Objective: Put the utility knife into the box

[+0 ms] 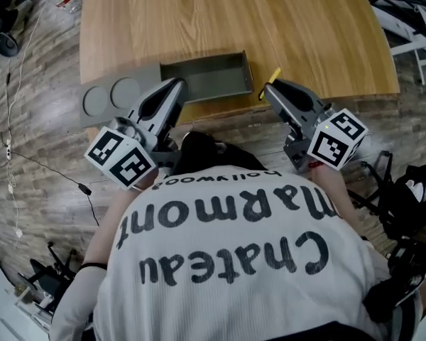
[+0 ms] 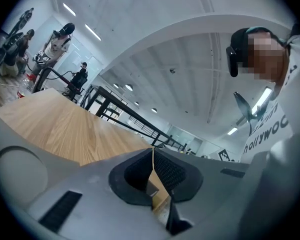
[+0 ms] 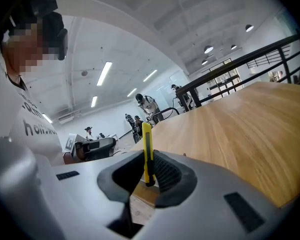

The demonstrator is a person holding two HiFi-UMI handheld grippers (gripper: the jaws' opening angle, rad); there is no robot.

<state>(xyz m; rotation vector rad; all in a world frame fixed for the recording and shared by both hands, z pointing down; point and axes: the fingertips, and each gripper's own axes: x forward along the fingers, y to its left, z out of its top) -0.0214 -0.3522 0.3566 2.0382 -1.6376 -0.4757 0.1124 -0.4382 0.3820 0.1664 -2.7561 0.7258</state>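
Observation:
A grey open box (image 1: 207, 77) lies at the near edge of the wooden table (image 1: 234, 20). The yellow utility knife (image 1: 272, 77) sticks up from my right gripper (image 1: 268, 88), just right of the box's right end. In the right gripper view the knife (image 3: 147, 144) stands upright, with the right gripper (image 3: 149, 160) shut on its lower part. My left gripper (image 1: 177, 85) hovers at the box's near left corner. In the left gripper view the pads of the left gripper (image 2: 152, 153) meet with nothing between them.
A flat grey piece with two round recesses (image 1: 113, 95) adjoins the box on the left. Cables (image 1: 14, 155) run over the floor on the left, and black gear (image 1: 405, 197) lies at the right. Several people stand far off in the hall (image 3: 145, 104).

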